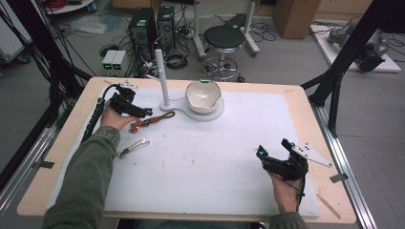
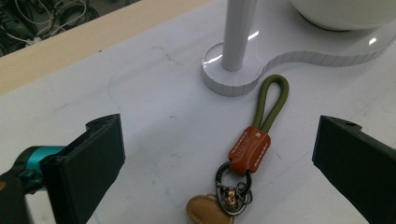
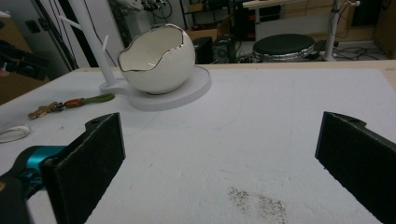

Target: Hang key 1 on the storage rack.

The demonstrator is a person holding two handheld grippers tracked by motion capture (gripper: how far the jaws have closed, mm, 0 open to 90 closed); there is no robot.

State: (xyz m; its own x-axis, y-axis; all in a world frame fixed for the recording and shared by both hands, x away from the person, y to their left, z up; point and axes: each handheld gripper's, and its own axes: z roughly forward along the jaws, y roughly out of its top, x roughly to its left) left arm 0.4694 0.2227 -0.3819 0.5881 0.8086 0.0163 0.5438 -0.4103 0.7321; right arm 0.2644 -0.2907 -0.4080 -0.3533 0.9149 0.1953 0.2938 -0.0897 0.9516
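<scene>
Keychain: the keychain [image 2: 252,151], with an olive cord loop, a brown leather sleeve, metal rings and a tan fob, lay flat on the white mat [image 1: 205,162] of the bench, its loop end just beside the round foot of the white stand [image 2: 232,70].
Left hand-held gripper: the left hand-held gripper [image 1: 143,113] was released, jaws spread wide, poised over the keychain so that it lay between them, touching neither.
Step in hand: judged to be the approach for a pick-up; no grasp made yet.
Next move: likely called for lowering and closing on the leather sleeve or cord, clear of the stand's foot.
Right hand-held gripper: the right hand-held gripper [image 1: 273,151] was also released, resting well apart near the bench's right front.
Surroundings: an egg-shaped bowl [image 3: 156,58] sat on the stand's base; a second metal clip [image 1: 133,147] lay near the left sleeve.
</scene>
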